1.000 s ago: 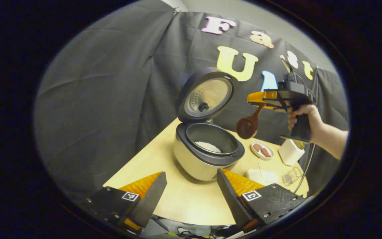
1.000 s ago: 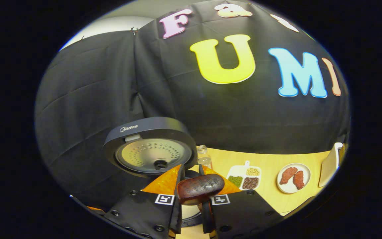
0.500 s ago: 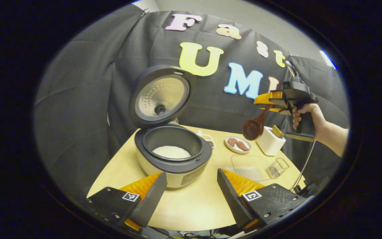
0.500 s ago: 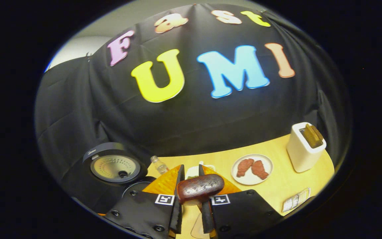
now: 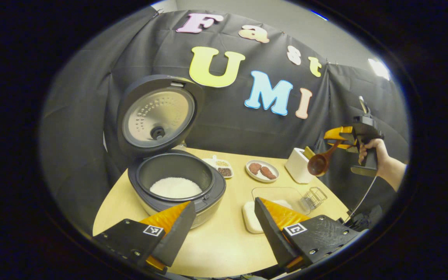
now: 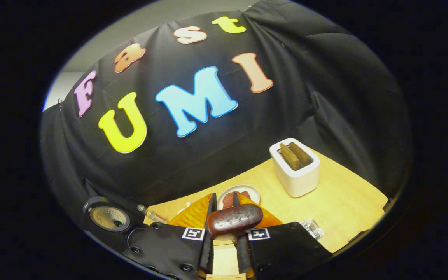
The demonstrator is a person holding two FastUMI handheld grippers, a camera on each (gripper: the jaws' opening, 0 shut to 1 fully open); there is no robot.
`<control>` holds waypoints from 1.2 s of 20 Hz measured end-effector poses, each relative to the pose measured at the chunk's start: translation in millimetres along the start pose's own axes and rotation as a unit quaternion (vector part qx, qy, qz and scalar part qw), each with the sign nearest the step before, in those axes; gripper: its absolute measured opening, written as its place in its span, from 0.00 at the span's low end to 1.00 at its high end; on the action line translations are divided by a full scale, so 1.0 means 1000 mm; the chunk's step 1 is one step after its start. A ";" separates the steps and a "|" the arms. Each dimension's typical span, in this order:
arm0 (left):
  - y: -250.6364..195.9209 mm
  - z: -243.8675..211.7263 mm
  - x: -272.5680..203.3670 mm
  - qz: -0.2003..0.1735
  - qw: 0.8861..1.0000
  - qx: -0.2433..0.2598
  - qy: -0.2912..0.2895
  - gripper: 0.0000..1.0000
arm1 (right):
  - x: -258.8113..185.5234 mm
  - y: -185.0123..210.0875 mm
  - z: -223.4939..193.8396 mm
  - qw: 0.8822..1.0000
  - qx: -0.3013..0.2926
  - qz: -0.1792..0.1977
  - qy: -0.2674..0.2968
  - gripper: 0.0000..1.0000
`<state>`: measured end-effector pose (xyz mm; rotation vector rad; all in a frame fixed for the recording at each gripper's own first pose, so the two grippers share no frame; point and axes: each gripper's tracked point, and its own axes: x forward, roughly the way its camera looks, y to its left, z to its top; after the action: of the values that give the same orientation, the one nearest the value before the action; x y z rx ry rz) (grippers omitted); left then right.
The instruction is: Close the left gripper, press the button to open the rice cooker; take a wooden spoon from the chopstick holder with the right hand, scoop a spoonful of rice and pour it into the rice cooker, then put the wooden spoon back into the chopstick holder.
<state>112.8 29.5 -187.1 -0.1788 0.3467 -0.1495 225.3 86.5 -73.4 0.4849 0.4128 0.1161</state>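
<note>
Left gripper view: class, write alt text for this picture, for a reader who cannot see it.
An open rice cooker with white rice inside sits on a wooden table, lid raised. At right, a hand holds the right gripper, shut on a wooden spoon near a white holder. The left gripper is open below.

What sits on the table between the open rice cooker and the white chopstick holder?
In the left gripper view, a divided dish of beans and a plate with two reddish pieces lie between the rice cooker and the chopstick holder.
</note>
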 end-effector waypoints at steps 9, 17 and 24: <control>-0.030 0.026 0.001 0.026 0.999 -0.014 -0.015 0.96 | -0.004 -0.091 -0.013 0.997 0.065 -0.042 0.028 0.22; -0.041 0.043 -0.003 0.102 0.993 -0.045 -0.030 0.96 | 0.020 -0.142 -0.039 0.995 0.063 -0.032 0.076 0.26; -0.041 0.072 -0.011 0.151 0.985 -0.058 -0.054 0.96 | 0.043 -0.159 -0.086 0.991 0.047 -0.032 0.124 0.28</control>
<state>123.1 2.1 -108.6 -0.2457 0.2716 0.1789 231.1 -8.1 -233.7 0.5512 0.6793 0.0951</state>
